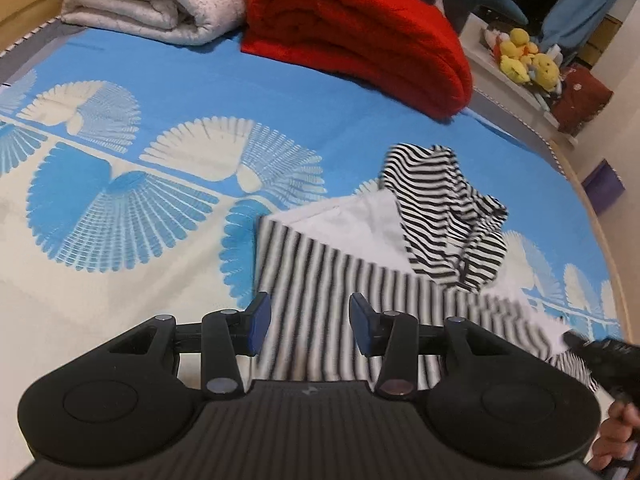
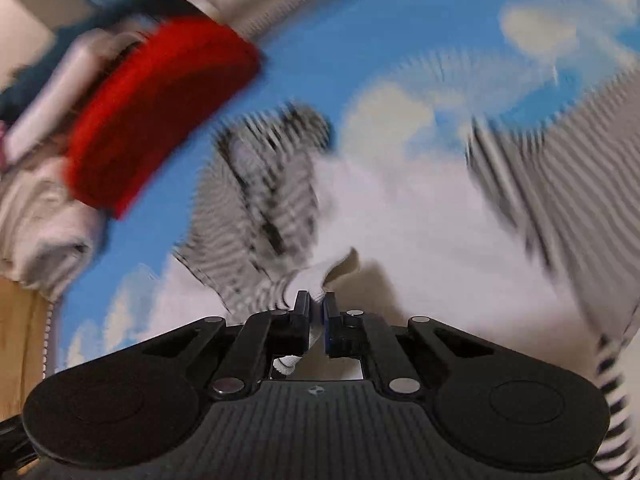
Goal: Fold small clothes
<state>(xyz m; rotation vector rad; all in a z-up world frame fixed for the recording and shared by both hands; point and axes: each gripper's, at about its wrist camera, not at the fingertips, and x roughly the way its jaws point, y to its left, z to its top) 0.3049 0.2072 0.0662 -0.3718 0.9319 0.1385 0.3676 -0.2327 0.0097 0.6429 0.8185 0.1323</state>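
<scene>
A black-and-white striped garment (image 1: 340, 280) with a white inner side lies on the blue and cream bedspread (image 1: 200, 92); one bunched striped part (image 1: 444, 216) lies on top at the right. My left gripper (image 1: 310, 326) is open and empty, just above the garment's near edge. My right gripper (image 2: 316, 312) is shut on a white edge of the striped garment (image 2: 264, 208) and lifts it; the right wrist view is blurred by motion. The right gripper also shows at the right edge of the left wrist view (image 1: 596, 354), holding the garment's corner.
A folded red blanket (image 1: 360, 36) and a folded white quilt (image 1: 148, 0) lie at the far side of the bed. Yellow plush toys (image 1: 528, 60) sit on a shelf beyond the bed's right edge. A wooden bed frame (image 2: 20, 344) shows at the left.
</scene>
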